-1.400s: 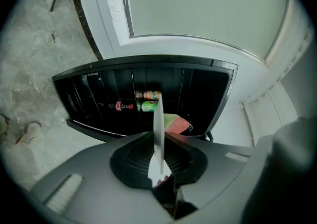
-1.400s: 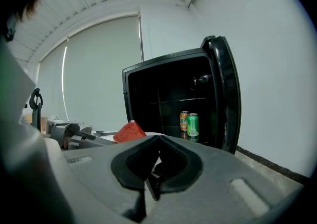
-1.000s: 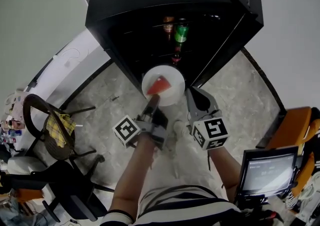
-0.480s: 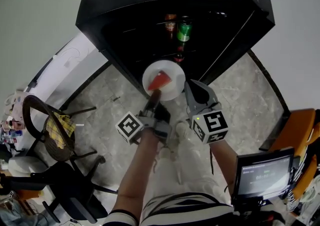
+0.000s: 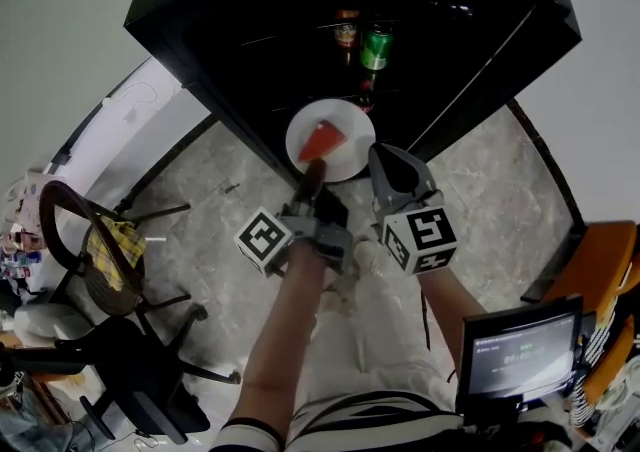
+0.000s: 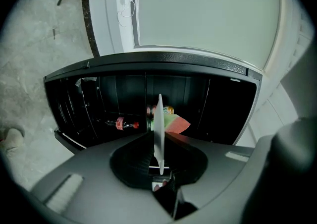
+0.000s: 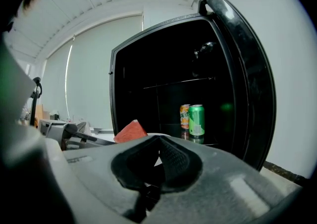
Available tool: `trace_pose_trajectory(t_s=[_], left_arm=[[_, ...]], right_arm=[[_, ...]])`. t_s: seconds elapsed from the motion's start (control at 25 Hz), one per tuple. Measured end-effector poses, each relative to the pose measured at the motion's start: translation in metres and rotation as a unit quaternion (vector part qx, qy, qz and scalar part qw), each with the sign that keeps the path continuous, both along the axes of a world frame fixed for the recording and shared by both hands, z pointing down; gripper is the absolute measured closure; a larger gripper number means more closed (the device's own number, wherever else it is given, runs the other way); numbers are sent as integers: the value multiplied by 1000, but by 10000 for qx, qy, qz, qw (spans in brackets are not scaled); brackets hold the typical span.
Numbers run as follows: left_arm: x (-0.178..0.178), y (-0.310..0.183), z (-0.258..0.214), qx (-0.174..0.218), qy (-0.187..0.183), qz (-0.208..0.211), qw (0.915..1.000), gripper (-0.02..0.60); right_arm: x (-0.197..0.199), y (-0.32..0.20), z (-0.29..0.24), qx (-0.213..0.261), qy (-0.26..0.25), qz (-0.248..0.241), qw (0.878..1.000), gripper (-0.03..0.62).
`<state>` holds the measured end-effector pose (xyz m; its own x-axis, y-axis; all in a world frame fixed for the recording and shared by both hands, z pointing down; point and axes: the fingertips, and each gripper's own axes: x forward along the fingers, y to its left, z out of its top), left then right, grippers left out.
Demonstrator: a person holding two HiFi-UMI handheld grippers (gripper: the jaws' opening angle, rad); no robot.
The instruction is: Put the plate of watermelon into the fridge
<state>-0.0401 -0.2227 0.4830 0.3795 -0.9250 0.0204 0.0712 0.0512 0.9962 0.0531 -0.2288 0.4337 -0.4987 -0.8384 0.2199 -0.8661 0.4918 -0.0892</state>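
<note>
Head view shows me the whole layout: the white plate (image 5: 350,162) with the watermelon slice (image 5: 321,141) hangs at the lower front edge of the open black fridge (image 5: 250,0), partly over the stone floor (image 5: 210,210), not resting on a shelf. The left gripper (image 5: 313,172) grips its near rim, and the left forearm (image 5: 285,340) is stretched straight forward. The right gripper (image 5: 383,160) hovers just beside the plate, at its right.

Only the left gripper view shows the hold closely: the plate (image 6: 159,124) stands edge-on between the jaws, which are clamped on it, and behind it a bottle (image 6: 121,124) lies on its side inside. The right gripper view shows something else: its jaws are together with nothing between them, and a green can (image 7: 196,120) and an orange can (image 7: 184,116) stand upright at the back of a shelf, with the door (image 7: 247,84) swung open at the right.

Around me I see a chair (image 5: 70,230) with a yellow cloth (image 5: 115,252) at the left and a monitor (image 5: 515,355) at the lower right
</note>
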Motion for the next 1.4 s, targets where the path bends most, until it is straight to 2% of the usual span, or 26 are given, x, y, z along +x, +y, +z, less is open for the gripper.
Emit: trace_pose_trajectory(t_s=[0.4,0.76,0.96,1.24,1.4], left_arm=[[6,-34,3,278,-2,-73,9996,549],[7,-57,17,246,90,-260,9993,551],[7,-67,25,239,-2,-238,9994,549],[-3,-86,28,221,-66,-527,9983,551],[-3,-99,28,238,-220,-648,9974,551]], right_arm=[[5,-19,22,87,30,6,10000,599],[8,-35,31,220,-45,51,9997,599],[5,-39,38,307,66,-106,9994,599],[-6,-44,47,332,131,-232,9991,599],[-9,-51,50,368,124,-315,9987,599]])
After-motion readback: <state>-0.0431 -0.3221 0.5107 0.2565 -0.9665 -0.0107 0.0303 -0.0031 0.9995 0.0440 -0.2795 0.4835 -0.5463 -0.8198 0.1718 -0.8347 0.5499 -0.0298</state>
